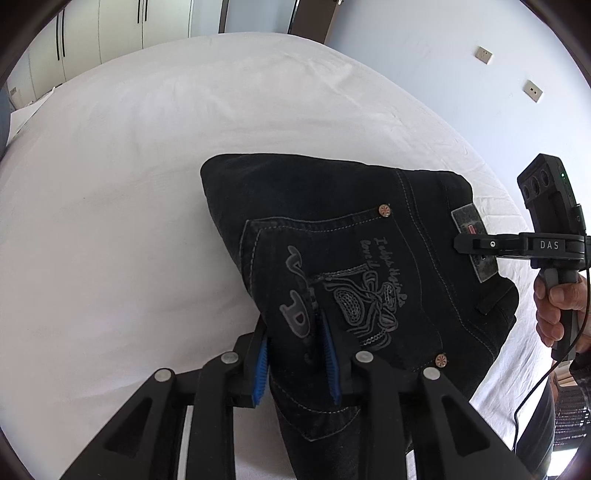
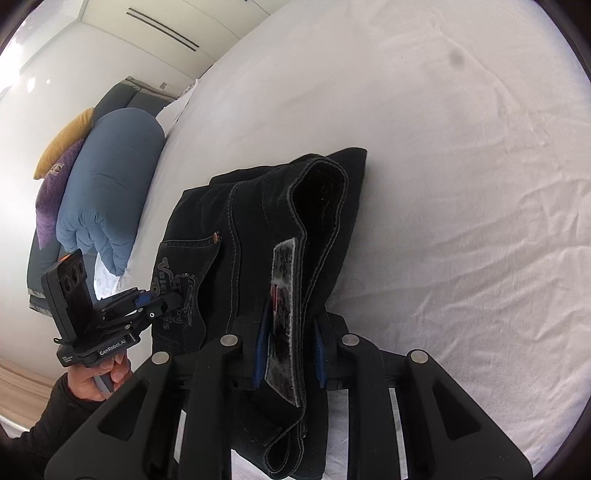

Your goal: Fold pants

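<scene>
A white bed sheet (image 2: 461, 184) fills my view. Beside the bed, a blue rolled duvet (image 2: 107, 192) leans against purple (image 2: 51, 206) and yellow (image 2: 66, 140) cushions. Two wall sockets (image 1: 484, 55) and white wardrobe doors (image 1: 122, 26) stand behind.

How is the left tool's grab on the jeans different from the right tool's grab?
The left tool pinches the black denim jeans at the embroidered back pocket; the right tool pinches the waistband by the grey patch. Both are shut on the same folded jeans.
</scene>
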